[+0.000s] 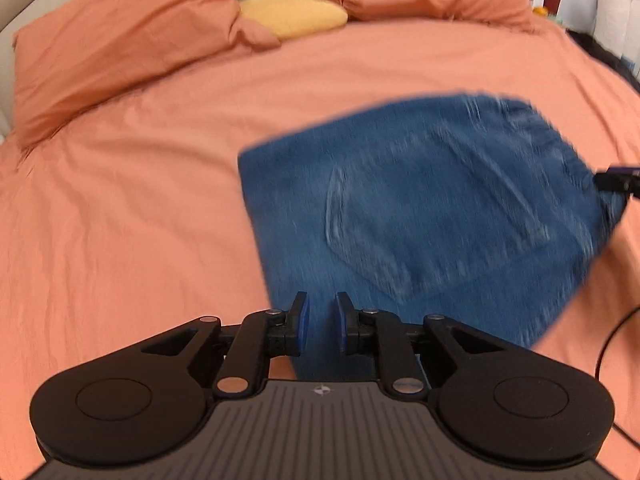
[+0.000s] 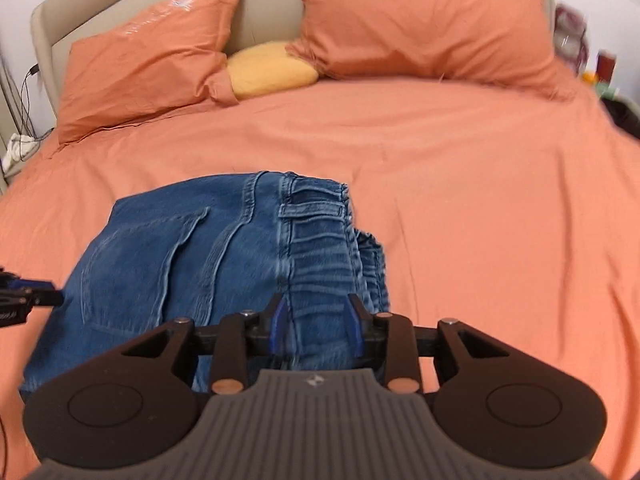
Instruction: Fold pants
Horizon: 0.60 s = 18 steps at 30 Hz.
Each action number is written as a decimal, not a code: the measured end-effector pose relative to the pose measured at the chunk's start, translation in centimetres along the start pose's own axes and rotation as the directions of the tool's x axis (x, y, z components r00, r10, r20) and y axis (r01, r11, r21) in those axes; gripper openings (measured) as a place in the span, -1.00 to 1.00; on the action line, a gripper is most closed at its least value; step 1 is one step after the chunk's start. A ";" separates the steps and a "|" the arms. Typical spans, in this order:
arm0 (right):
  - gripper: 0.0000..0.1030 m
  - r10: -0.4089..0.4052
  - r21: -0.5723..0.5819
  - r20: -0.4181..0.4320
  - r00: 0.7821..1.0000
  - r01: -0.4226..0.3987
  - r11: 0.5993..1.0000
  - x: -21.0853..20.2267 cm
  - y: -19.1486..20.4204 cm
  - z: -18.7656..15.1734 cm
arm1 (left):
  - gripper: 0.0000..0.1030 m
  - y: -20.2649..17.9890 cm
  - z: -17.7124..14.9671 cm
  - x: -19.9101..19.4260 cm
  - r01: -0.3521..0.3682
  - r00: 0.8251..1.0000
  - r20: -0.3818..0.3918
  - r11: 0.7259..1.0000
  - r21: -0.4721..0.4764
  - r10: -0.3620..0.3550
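Blue denim pants lie folded into a compact bundle on the orange bed, back pocket up. My left gripper sits at the bundle's near left corner; its fingers stand a little apart with denim showing between them, not clamped. In the right wrist view the pants show the waistband and belt loops. My right gripper is open over the waistband end, fingers either side of the cloth. The left gripper's tip shows at the left edge; the right gripper's tip shows at the right edge.
Two orange pillows and a small yellow cushion lie against the beige headboard. Cables and a white cloth are off the bed's left side. Cluttered items stand at the right. A black cable trails on the bedding.
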State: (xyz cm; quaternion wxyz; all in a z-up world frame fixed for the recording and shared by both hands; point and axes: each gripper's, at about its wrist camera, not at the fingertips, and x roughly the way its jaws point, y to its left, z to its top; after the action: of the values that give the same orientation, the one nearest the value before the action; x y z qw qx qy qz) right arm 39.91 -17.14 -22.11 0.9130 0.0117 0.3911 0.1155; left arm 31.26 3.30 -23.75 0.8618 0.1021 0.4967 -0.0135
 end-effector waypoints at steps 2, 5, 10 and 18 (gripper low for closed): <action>-0.44 -0.041 -0.013 0.030 0.999 0.041 0.999 -1.1 0.5 -1.4 | -0.60 -1.0 -1.2 -0.6 -0.039 0.999 -0.010 0.999 -0.006 0.039; -0.44 -0.058 -0.030 0.035 0.998 0.059 0.998 -1.0 1.4 -2.6 | -0.60 -2.6 -2.2 -1.1 -0.071 0.997 -0.032 0.997 0.001 0.071; -0.44 -0.085 -0.046 0.010 0.996 0.085 0.995 0.8 1.3 -3.9 | -0.60 -2.3 -3.2 -0.5 -0.066 0.996 -0.065 0.998 0.001 0.066; -0.42 -0.081 -0.012 -0.035 0.996 0.081 0.997 2.0 0.8 -4.5 | -0.60 -2.0 -4.2 1.0 -0.055 0.994 -0.091 0.998 -0.010 0.053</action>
State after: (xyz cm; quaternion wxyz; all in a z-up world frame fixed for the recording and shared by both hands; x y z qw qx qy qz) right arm 37.89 -16.22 -26.53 0.9100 -0.0110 0.4066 0.0806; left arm 27.93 2.26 -26.98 0.8391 0.1107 0.5324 0.0175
